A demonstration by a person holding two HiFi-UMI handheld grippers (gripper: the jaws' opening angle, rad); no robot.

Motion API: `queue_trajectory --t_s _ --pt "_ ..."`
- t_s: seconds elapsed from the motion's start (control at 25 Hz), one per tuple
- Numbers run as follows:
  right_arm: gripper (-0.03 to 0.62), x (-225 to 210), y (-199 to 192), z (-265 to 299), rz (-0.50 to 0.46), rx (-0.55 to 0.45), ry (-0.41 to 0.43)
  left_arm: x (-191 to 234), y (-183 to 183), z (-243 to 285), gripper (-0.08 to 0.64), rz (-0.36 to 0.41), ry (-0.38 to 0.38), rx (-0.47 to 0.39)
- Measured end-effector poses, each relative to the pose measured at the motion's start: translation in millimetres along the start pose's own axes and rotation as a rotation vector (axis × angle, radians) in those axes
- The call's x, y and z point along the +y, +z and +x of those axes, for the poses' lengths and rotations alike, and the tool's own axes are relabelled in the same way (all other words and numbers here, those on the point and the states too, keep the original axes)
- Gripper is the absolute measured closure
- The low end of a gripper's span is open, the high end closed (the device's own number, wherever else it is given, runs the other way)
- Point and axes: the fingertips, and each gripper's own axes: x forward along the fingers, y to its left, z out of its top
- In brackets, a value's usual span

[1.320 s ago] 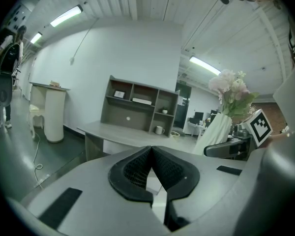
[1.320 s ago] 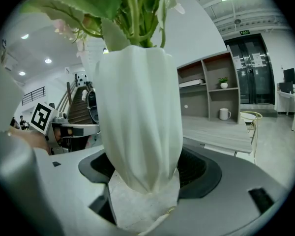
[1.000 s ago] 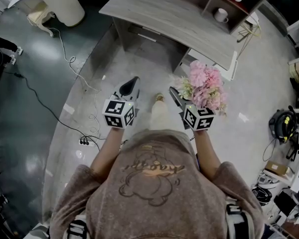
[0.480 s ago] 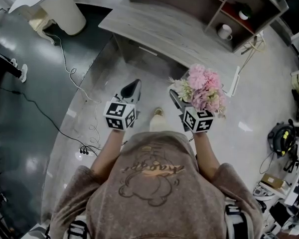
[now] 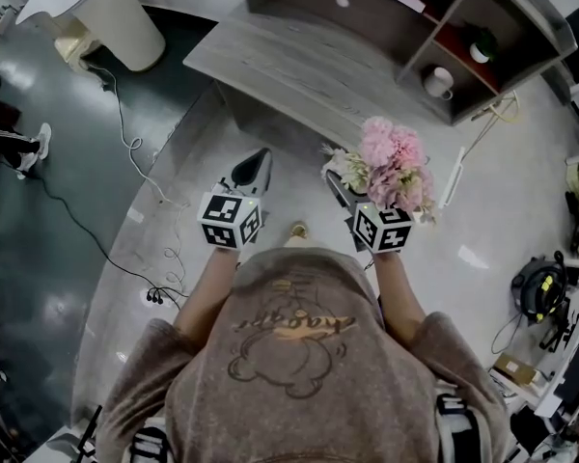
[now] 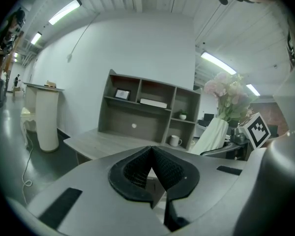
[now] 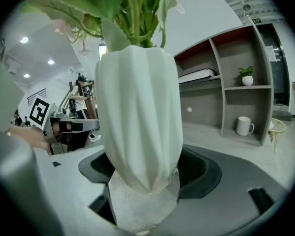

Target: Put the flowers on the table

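Closer to the desk now; right gripper clamped on white vase of pink flowers; left gripper jaws together, empty.

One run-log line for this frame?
phase: carrying | right gripper: shut on white vase with pink flowers | left gripper: shut, empty | wooden table: ahead, vase not yet on it

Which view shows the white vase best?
Right gripper view: the vase fills it, clamped between the jaws. Left gripper view shows it small, far right. Head view shows mainly the flowers covering it.
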Motion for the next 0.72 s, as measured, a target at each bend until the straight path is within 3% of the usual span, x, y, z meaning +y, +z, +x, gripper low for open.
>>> queue_trajectory --t_s 0.4,0.72 --pt "0.225 -35.5 11.5 34.1 -0.009 0.019 0.025 17.8 10.9 48.0 0.543 -0.002 0.024 -0.005" --pt "0.226 -58.8 24.8 74.6 0.001 0.035 0.015 42.2 22.6 99.3 0.542 -0.001 -0.011 0.009"
